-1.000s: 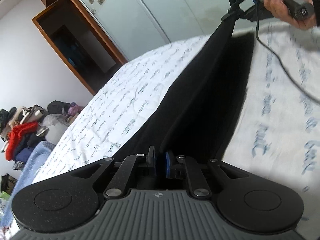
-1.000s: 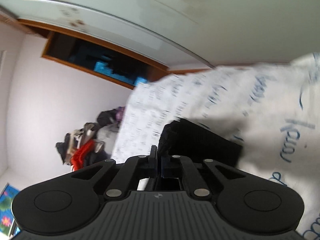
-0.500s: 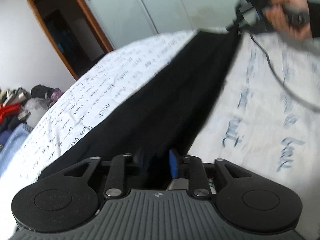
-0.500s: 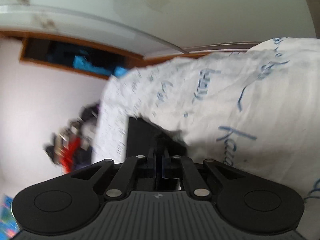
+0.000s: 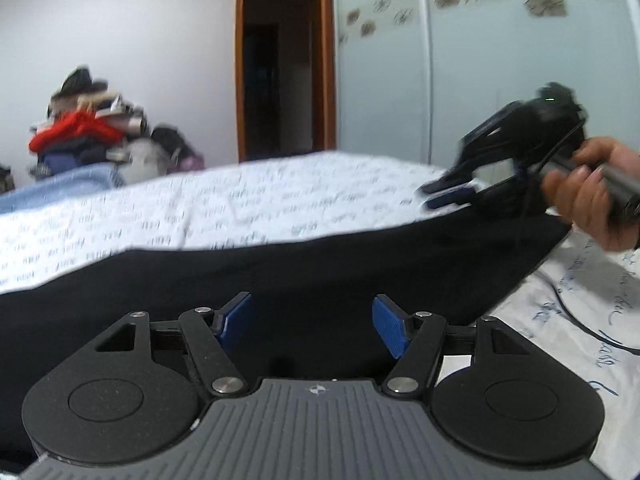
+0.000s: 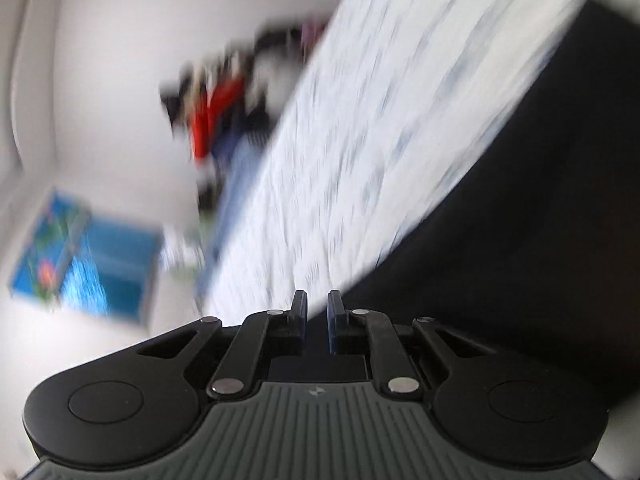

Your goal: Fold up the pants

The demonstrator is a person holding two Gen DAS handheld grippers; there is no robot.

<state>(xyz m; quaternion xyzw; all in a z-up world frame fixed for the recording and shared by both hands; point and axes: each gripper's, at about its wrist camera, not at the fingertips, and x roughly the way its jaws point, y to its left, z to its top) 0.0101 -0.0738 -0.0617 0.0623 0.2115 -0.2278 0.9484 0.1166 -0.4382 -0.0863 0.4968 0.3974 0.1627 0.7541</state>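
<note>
Black pants [image 5: 320, 264] lie in a long band across the white printed bed sheet [image 5: 240, 204]. My left gripper [image 5: 313, 322] hovers over their near edge. Its jaws are opening, its blue pads [image 5: 236, 316] stand wide apart, and neither presses the cloth. A hand [image 5: 588, 196] holds my right gripper [image 5: 444, 196] just above the far end of the pants. Its fingers are nearly together and hold nothing. The right wrist view is blurred; there my right gripper [image 6: 316, 316] shows only a narrow empty gap, with the pants [image 6: 520, 220] to its right.
A heap of clothes [image 5: 84, 132] sits beyond the bed's far left side, beside a dark doorway [image 5: 280, 80]. Pale wardrobe doors [image 5: 480, 60] stand behind the bed. A black cable [image 5: 576, 316] trails over the sheet at right. A blue box [image 6: 84, 252] lies on the floor.
My left gripper has rolled level and spread its jaws, letting go of the pants, which now lie flat. My right gripper has released the far end and swung away fast.
</note>
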